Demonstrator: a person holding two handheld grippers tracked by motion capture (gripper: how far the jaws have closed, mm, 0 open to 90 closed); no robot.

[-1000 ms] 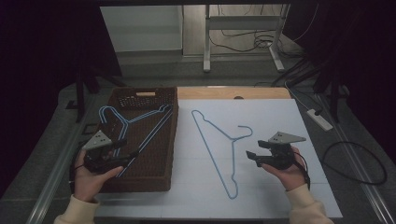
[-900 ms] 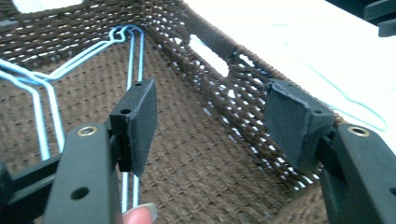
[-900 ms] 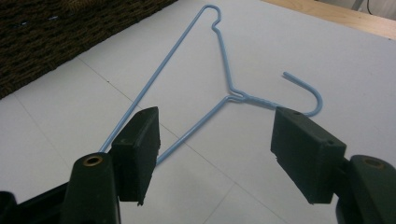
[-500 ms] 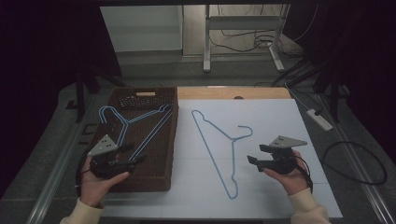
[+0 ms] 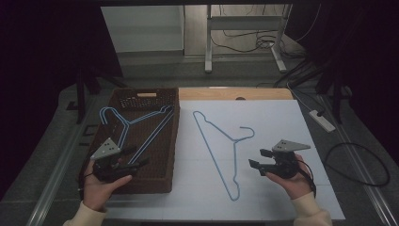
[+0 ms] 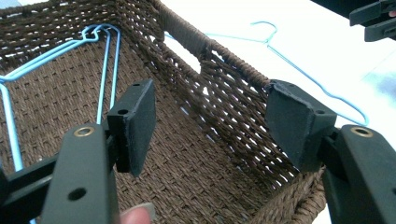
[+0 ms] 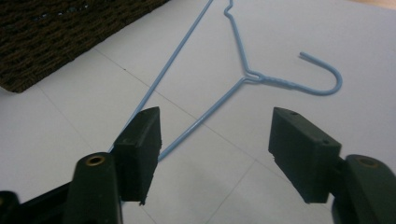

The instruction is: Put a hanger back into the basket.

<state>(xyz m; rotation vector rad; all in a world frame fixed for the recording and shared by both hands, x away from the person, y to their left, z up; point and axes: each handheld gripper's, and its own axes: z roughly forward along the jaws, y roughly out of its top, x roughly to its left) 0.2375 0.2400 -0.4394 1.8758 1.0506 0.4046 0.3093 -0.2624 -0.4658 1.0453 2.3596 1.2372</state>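
While your right gripper (image 5: 259, 159) hovers with its jaws spread wide and empty at the near right of the white table (image 5: 301, 122), the loose hanger (image 5: 221, 141) lies just to its left, flat on the surface. That blue wire hanger runs lengthwise from the far middle of the table toward the near edge, its hook (image 5: 248, 132) curling out to the right, toward your right hand (image 5: 294, 181). In the right gripper view the hanger's twisted neck (image 7: 254, 77) sits ahead of the open jaws, with one sloping wire passing close by the left jaw; nothing is pinched.

Your left gripper (image 5: 134, 162) is held over the near end of the brown wicker basket (image 5: 141, 96) on the left side, its jaws also standing wide with nothing between them. Inside the basket, more blue wire hangers (image 5: 127, 125) lie together, hooks at the far left; two appear there, though overlap makes the count uncertain.

Count: two grippers, one basket, one hanger on the table. Your right hand is clearly the nearer one to it, and any pickup would likely turn on reaching leftward across its long axis.
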